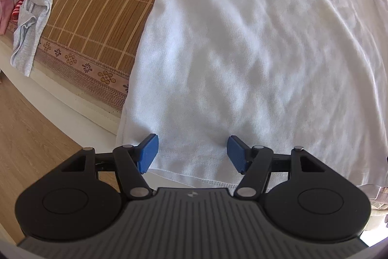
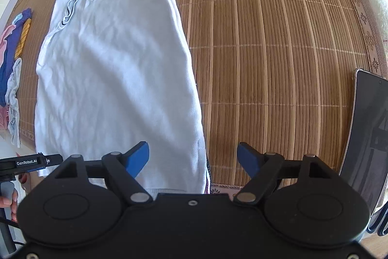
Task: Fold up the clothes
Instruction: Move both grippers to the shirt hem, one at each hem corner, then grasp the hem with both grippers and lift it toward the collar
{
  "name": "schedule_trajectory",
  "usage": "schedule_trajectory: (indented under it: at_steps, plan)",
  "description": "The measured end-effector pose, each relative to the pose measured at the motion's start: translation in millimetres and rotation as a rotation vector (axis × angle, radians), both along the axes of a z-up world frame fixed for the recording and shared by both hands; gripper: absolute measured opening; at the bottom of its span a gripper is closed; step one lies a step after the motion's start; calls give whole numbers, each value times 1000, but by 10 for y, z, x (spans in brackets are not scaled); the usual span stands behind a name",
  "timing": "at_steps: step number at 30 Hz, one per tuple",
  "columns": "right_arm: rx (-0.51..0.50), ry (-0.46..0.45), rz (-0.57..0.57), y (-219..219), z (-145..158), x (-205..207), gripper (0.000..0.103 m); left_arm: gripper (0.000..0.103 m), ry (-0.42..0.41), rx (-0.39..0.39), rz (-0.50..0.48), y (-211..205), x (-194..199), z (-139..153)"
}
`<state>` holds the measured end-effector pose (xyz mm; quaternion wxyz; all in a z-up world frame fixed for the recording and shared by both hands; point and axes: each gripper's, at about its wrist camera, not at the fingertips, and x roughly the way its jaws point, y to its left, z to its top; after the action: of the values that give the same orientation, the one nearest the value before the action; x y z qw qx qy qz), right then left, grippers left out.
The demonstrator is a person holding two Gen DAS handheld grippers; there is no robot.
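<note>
A white polo shirt (image 1: 254,45) lies flat and lengthwise on a bamboo mat, sides folded in, collar at the far end. It also shows in the right wrist view (image 2: 116,69), with dark-striped collar and cuff at the top. My left gripper (image 1: 192,153) is open, its blue fingertips over the shirt's near hem at the left corner, holding nothing. My right gripper (image 2: 193,158) is open above the hem's right corner, one finger over the shirt, the other over the mat. The left gripper's body (image 2: 31,163) shows at the left edge of the right wrist view.
The bamboo mat (image 2: 278,52) covers the bed. A pile of other clothes (image 1: 31,4) lies at the mat's left side, also in the right wrist view (image 2: 13,69). A dark phone or tablet (image 2: 368,132) stands at the right. Wooden floor (image 1: 29,137) lies below the bed edge.
</note>
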<state>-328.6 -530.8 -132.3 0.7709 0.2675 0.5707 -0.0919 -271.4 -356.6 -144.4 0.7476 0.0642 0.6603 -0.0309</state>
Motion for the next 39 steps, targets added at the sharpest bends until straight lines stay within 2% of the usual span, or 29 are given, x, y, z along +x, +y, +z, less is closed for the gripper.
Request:
schedule_trajectory:
  at_steps: [7,8,10,13,16,20,23,24,27,32,34,36,37,39]
  plan:
    - [10,2,27,2,-27,37,79,67,8,-17,-42,21,-12,-21]
    - [15,0,32,3,-18,42,77,66,15,-25,-42,37,-4,-28]
    - [-2,0,61,40,-16,72,65,66,21,-37,-43,77,-6,-26]
    - [-48,-2,90,104,-4,117,56,63,20,-41,-24,185,-39,6]
    - [-66,6,95,151,-5,169,59,63,9,-43,16,385,-78,48]
    - [-46,23,79,207,-2,202,66,63,-42,12,17,553,-69,95]
    - [-67,20,68,211,14,195,66,66,-43,23,36,663,178,112]
    - [-83,15,64,222,34,215,66,70,-41,18,50,706,182,84]
    - [-111,31,52,237,45,214,73,70,-37,-26,82,808,177,4]
    - [-133,47,88,272,11,246,74,69,-58,-57,4,805,161,2]
    - [-151,53,97,299,2,263,74,65,-57,-60,-46,791,169,-6]
    - [-169,60,103,326,-7,280,74,54,-54,-67,-91,769,174,1]
    - [-186,72,114,352,-9,300,73,52,-54,-70,-109,761,171,8]
    - [-240,97,143,423,-1,341,68,42,-59,-85,-144,775,156,13]
